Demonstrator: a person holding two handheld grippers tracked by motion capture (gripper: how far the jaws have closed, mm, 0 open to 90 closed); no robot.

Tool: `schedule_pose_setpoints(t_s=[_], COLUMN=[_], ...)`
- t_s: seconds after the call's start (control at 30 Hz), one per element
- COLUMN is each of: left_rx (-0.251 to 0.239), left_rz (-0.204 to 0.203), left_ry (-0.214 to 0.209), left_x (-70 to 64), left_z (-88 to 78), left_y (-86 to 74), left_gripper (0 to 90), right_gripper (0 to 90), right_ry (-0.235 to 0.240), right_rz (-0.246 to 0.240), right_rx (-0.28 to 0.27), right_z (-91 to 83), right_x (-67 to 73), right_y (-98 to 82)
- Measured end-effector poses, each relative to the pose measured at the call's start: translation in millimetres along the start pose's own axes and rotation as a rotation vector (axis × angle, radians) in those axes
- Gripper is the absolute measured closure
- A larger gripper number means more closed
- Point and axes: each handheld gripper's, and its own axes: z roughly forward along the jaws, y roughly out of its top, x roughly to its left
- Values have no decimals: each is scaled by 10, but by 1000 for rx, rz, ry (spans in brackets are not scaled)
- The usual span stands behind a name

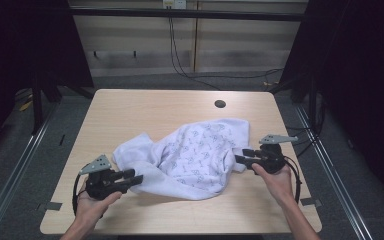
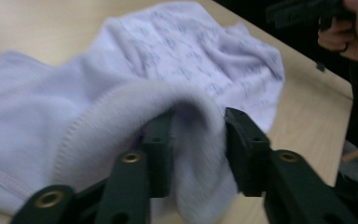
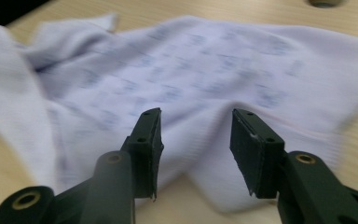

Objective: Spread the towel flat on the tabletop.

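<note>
A white garment with a faint blue print lies crumpled on the wooden table, right of centre. My left gripper lies low at the garment's front left corner. In the left gripper view its jaws stand apart with a thick fold of the garment hanging loosely between them. My right gripper sits at the garment's right edge. In the right gripper view its jaws are open, and the garment's hem lies just beyond and below the pads without touching them.
A round hole sits in the table near its far edge. Black cables hang down the wall behind. Dark frame posts stand on both sides of the table. Bare wood surrounds the garment.
</note>
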Motion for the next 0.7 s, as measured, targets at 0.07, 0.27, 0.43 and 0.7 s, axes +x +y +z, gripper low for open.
schedule_pose_setpoints(t_s=[0.07,0.27,0.43,0.7], left_rx=[-32,-9,158,320], left_rz=[30,60,64,101], left_ry=[28,83,115,121], left_x=[31,315,507,423], left_z=[-36,235,624,606], left_y=[116,315,91,-146], left_gripper=[556,666,730,781], right_gripper=[504,483,490,891], right_ry=[-21,-9,18,-28], right_rz=[37,50,52,25], right_rx=[14,21,79,88], right_z=[61,320,549,381], right_x=[-156,-232,-140,-110], right_y=[-49,-10,87,2])
